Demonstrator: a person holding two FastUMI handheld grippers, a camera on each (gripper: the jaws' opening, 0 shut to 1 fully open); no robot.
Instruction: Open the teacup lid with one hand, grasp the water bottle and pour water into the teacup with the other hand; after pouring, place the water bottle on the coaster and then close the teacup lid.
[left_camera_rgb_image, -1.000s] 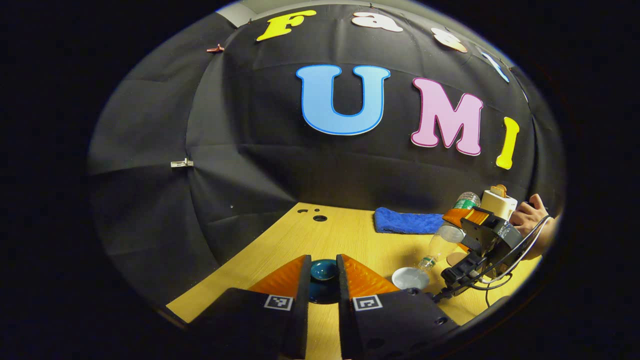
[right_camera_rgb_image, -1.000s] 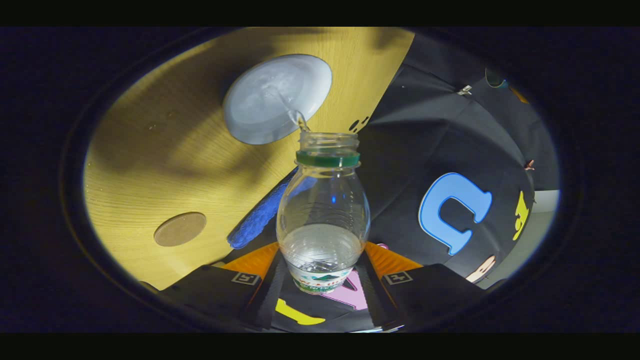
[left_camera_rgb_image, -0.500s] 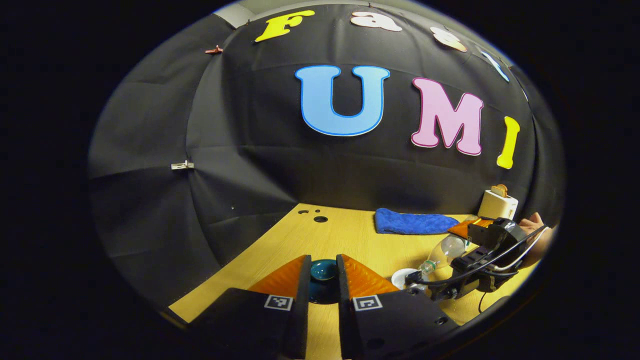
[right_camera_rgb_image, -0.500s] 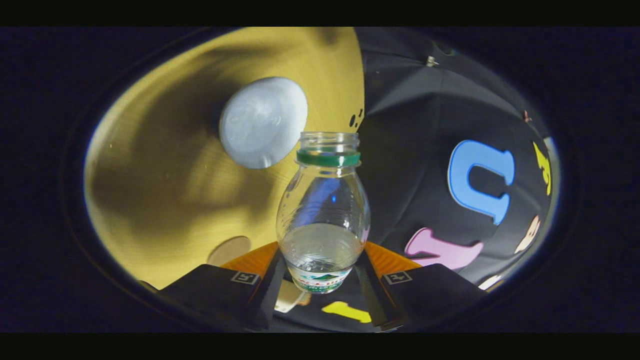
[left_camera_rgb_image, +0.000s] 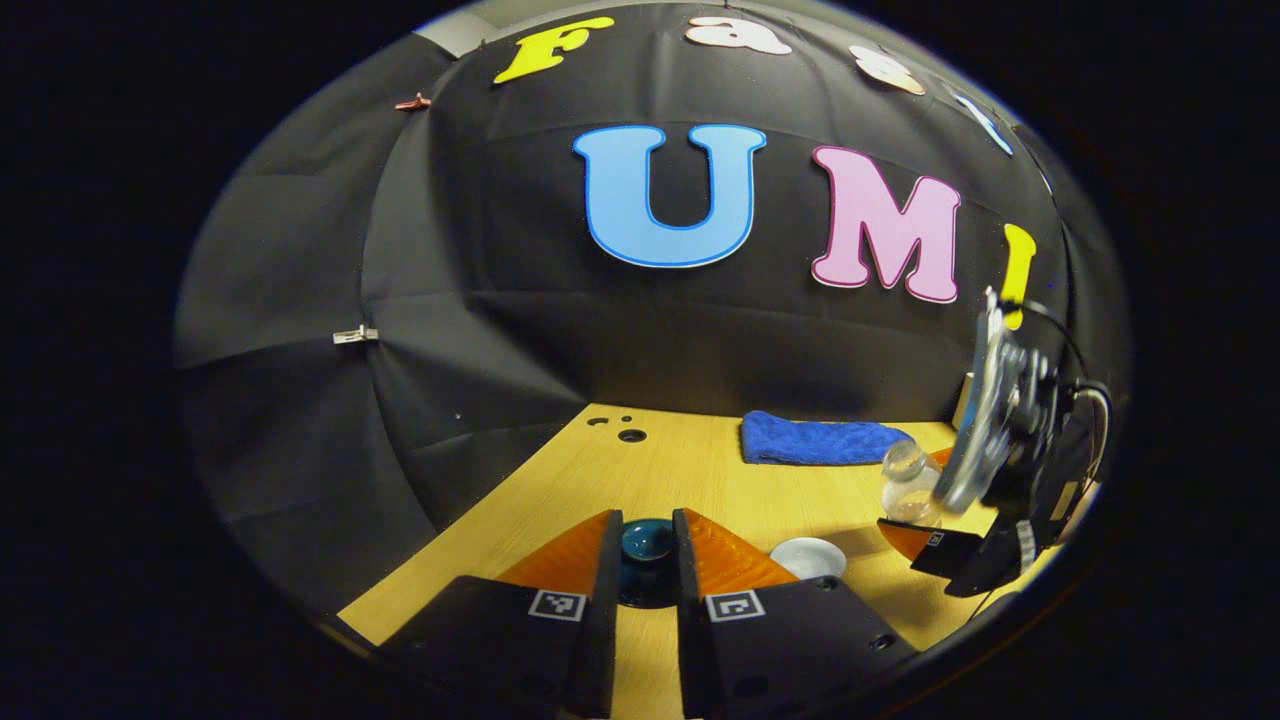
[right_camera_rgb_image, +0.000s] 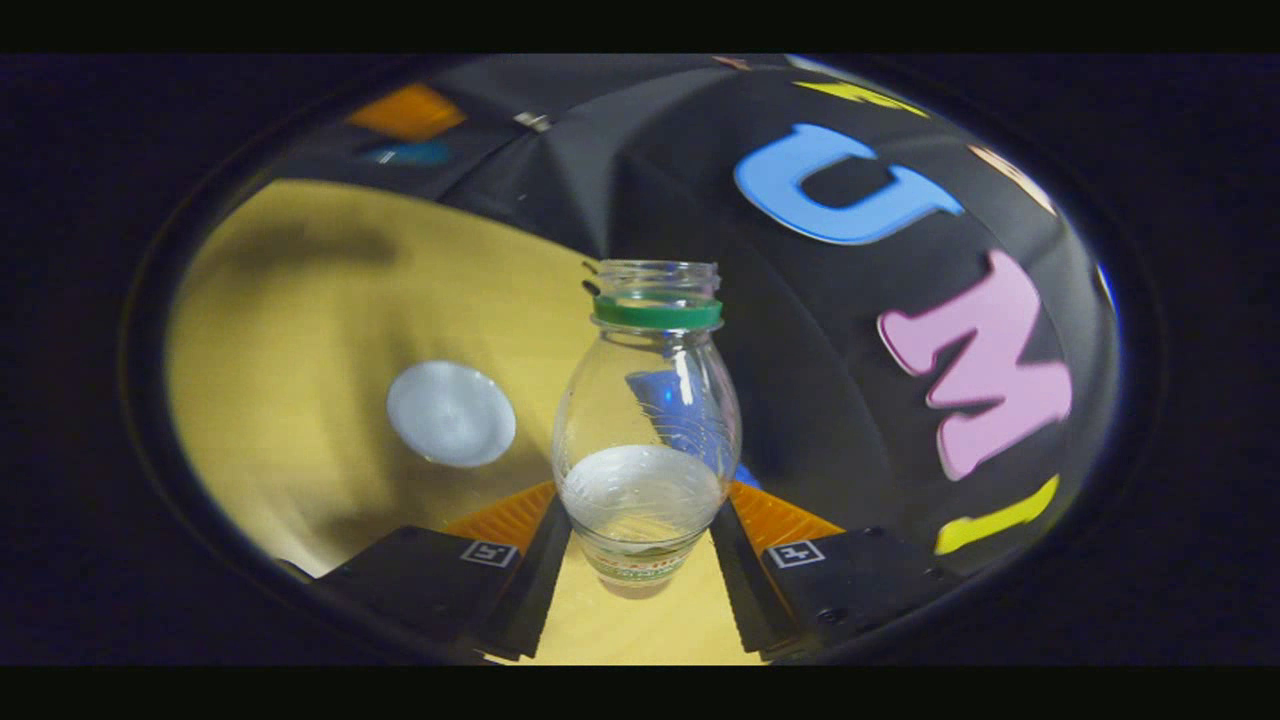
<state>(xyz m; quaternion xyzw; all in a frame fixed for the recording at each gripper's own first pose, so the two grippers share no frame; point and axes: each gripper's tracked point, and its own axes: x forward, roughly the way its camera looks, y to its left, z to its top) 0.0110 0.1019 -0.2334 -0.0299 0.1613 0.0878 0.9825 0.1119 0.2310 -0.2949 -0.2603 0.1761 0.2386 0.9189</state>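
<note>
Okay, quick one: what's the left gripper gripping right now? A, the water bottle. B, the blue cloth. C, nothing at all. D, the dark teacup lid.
D: in the left gripper view, the left gripper has its jaws closed on the knob of the dark lid, while the bottle sits in the right gripper.

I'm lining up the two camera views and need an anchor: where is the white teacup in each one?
Left gripper view: the teacup sits low and right of centre on the wooden table, just right of the left gripper.
Right gripper view: the teacup lies left of centre, left of the water bottle held in the right gripper.
Shared landmark: the blue cloth, seen through the bottle in the right gripper view.
</note>
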